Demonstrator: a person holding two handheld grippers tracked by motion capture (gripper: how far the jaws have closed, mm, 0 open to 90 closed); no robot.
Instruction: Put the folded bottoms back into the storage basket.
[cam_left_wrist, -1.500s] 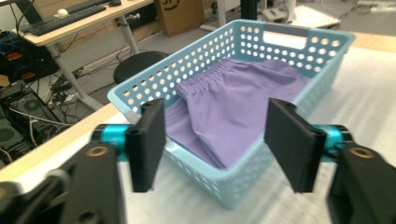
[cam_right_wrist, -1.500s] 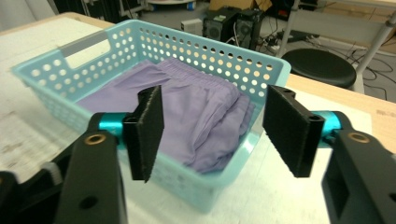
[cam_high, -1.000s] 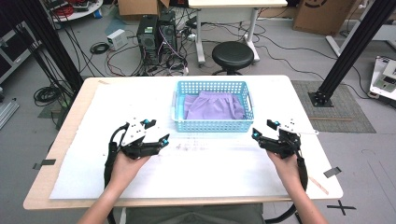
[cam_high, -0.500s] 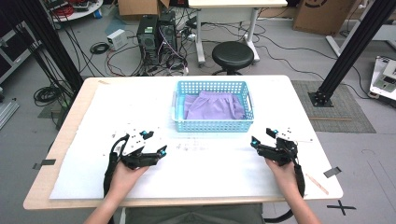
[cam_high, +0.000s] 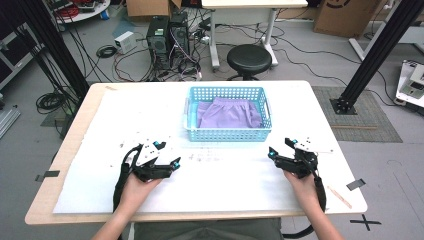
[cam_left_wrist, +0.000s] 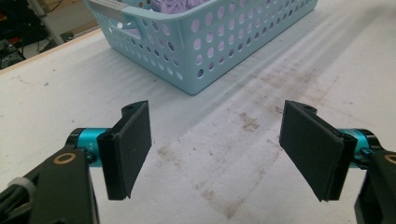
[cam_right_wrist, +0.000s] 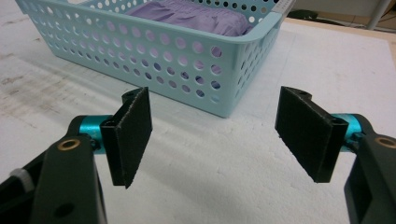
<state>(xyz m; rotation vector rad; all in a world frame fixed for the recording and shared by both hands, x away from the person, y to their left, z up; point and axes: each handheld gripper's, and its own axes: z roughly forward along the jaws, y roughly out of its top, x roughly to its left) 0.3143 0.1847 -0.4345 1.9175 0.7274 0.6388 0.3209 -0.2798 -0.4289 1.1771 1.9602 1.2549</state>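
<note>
Light-blue perforated plastic forms the rectangular basket (cam_high: 229, 134) that stands at the far middle of the white-covered table (cam_high: 100, 120); a folded lilac cloth (cam_high: 227, 114) lies inside it, below the rim. In the high view the left gripper (cam_high: 170, 157), held in the person's left hand (cam_high: 136, 186), rests low over the table near its front left, well apart from the basket's near-left corner. Its jaws have just been opening and now stand wide apart, with nothing between them but bare, faintly stained table surface, as the left gripper view confirms (cam_left_wrist: 217, 154). The right gripper (cam_high: 279, 149), held in the right hand (cam_high: 303, 189), sits near the front right, pointing toward the basket's near-right corner. Its black jaws are likewise spread wide and empty in the right gripper view (cam_right_wrist: 212, 140), the basket wall (cam_right_wrist: 154, 60) lying just beyond them and the cloth (cam_right_wrist: 187, 16) visible over the rim.
</note>
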